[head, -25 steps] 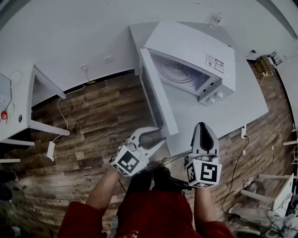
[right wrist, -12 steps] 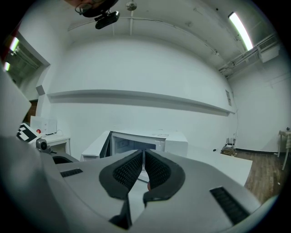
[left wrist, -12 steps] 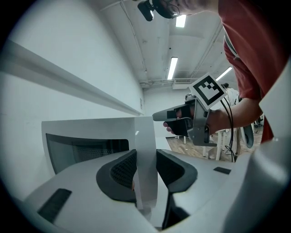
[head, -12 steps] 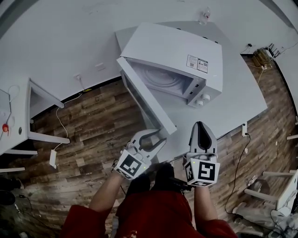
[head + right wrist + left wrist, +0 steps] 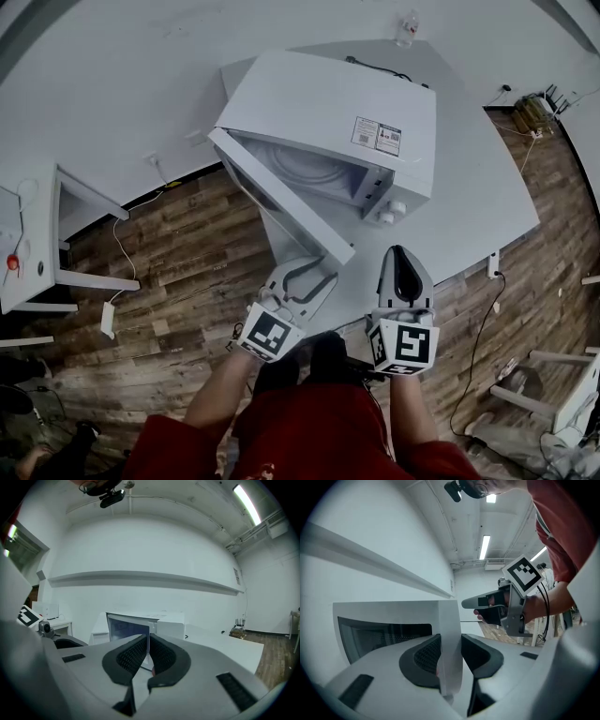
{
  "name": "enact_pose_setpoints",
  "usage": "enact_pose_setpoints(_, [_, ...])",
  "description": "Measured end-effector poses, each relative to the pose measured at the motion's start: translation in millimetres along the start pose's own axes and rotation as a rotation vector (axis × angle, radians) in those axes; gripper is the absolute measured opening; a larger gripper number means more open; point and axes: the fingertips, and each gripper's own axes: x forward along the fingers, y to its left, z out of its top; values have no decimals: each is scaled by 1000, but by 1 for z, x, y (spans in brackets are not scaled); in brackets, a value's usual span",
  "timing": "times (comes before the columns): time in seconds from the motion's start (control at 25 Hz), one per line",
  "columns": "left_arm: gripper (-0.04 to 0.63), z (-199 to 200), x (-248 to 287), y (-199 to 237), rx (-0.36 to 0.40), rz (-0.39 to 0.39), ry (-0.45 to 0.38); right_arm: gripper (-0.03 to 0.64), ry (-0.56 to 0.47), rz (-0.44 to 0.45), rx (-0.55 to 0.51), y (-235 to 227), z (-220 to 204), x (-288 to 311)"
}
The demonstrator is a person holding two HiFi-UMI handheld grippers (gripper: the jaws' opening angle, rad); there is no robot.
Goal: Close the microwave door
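Observation:
A white microwave [image 5: 328, 103] stands on the white table [image 5: 469, 197], its door [image 5: 281, 202] swung wide toward me. My left gripper [image 5: 302, 279] is open just in front of the door's free end. In the left gripper view the door's edge [image 5: 450, 634] stands upright in the gap between the jaws, and I cannot tell whether the pads touch it. My right gripper [image 5: 405, 258] hovers over the table's near edge, to the right of the door, its jaws shut on nothing. The right gripper view looks at the door [image 5: 126, 627] and the microwave's body [image 5: 171, 625] further off.
A small white side table [image 5: 47, 225] stands at the left over the wood floor, with a cable and a plug block [image 5: 103, 319] beside it. A small clear bottle [image 5: 406, 28] stands at the table's far edge. White furniture legs [image 5: 562, 394] show at the lower right.
Both grippers have moved forward toward the microwave; the left one has come up to the door's free end. The jaws keep the same width. The door's angle looks unchanged.

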Motion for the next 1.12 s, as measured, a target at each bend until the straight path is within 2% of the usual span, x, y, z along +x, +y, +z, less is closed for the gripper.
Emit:
enact_pose_setpoints(0.8, [150,11,83,23,-50,187,-5,37,2,18,12,-66,-5,34])
enact_pose_setpoints(1.12, [150,15,106,34,-63,228,-3,37,-3,0,12,-91,-3,47])
